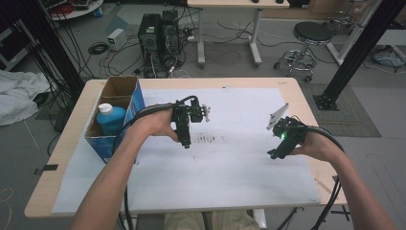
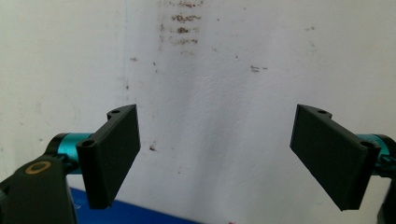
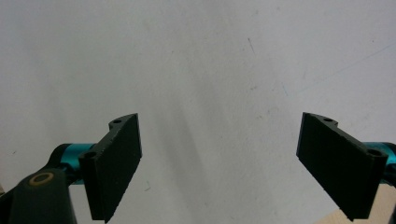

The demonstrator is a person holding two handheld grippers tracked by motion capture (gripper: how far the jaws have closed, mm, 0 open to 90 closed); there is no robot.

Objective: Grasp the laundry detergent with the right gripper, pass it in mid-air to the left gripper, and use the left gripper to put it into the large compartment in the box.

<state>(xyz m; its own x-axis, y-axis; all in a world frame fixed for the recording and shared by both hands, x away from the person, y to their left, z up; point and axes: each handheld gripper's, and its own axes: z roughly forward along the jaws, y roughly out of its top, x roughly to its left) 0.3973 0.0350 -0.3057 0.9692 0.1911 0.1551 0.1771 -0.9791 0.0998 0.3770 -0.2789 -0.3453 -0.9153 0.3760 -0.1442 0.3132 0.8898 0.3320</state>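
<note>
My left gripper (image 1: 186,143) is held over the white mat (image 1: 230,187) left of centre, pointing down at it. In the left gripper view its black jaws stand wide apart with nothing between them (image 2: 217,158), above a patch of brown smudges (image 2: 180,28). My right gripper (image 1: 272,154) hovers over the mat's right side, a green light glowing on its body. Its jaws are also spread wide and empty (image 3: 219,163), with plain white mat beneath. A blue bottle with a white cap (image 1: 110,118) stands in an open cardboard box (image 1: 125,86) at the table's left.
The box's blue side (image 1: 138,103) is close to my left forearm. Dark scuff marks (image 1: 210,139) stain the mat's centre. Beyond the wooden table (image 1: 297,91) are computer towers (image 1: 158,33), floor cables, a stool (image 1: 311,36) and a black frame post (image 1: 354,52).
</note>
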